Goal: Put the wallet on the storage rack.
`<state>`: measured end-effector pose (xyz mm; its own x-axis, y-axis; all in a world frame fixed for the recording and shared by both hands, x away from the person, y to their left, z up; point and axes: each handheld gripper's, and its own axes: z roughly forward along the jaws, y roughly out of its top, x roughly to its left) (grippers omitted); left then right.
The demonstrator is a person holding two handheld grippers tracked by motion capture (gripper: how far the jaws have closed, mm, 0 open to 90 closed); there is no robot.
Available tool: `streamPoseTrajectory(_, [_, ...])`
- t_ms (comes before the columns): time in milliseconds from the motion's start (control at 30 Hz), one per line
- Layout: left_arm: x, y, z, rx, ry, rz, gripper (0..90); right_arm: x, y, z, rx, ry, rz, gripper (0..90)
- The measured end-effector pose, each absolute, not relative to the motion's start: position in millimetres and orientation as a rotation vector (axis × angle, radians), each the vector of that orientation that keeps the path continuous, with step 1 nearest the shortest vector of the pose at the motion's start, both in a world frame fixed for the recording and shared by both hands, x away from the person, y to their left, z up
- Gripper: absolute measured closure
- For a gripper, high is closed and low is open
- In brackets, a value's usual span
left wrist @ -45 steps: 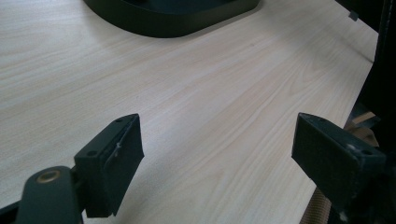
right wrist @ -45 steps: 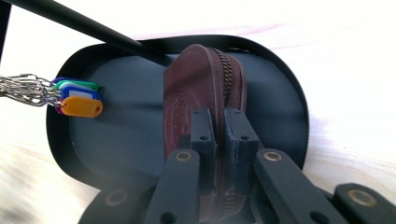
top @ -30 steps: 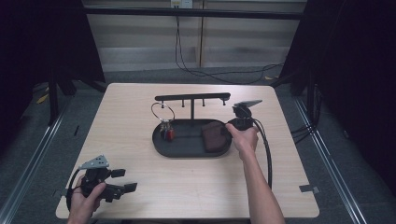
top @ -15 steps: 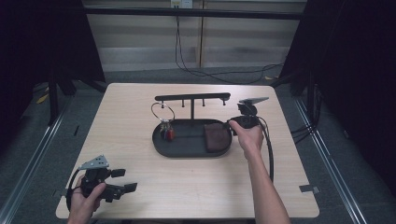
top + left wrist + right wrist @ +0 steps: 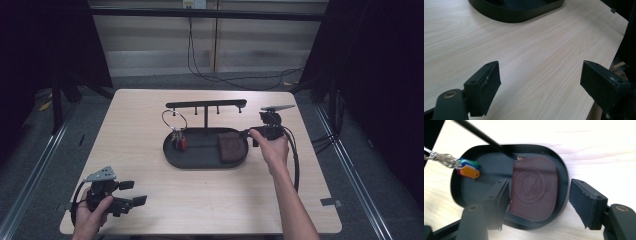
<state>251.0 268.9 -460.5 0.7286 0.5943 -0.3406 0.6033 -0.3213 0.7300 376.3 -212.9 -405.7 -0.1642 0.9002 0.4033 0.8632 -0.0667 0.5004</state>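
Right gripper (image 5: 539, 200) held out beside the black tray (image 5: 172, 155), spread, seemingly clear of the brown pouch (image 5: 534, 190). Left gripper (image 5: 540, 82) low near table edge, spread.

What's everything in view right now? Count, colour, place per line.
table: 1, light wood, centre of the high view
tray: 1, black oval, mid-table
rack: 1, black T-bar with pegs, rising from the tray's far side
pouch: 1, dark brown leather with an embossed seal, lying in the tray's right end
key tags: a small bunch, orange, blue, green and more, in the tray's left end, on a metal ring
cables: black, on the floor beyond the table
left tool: 1, black, open, held low at the near left corner
right tool: 1, black, open, poised around the pouch at the tray's right end
hands: 2, one gripping each tool
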Motion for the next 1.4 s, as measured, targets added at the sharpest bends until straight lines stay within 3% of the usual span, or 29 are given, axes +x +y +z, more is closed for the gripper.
streamPoseTrajectory(267, [251.2, 269.4, -460.6, 2.004, 0.914, -0.007, 16.4, 361.1, -212.9, -399.2, 1.931, 2.135, 1.075, 29.0])
streamPoseTrajectory(1133, [251.1, 272.0, -460.1, 1.970, 0.935, -0.005, 16.4, 275.8, -237.0, -434.3, 1.832, 2.068, 1.225, 18.7])
streamPoseTrajectory(1400, [250.1, 271.4, -460.0, 1.953, 0.918, -0.015, 16.4, 247.5, -246.9, -442.5, 1.788, 2.063, 1.104, 18.9])
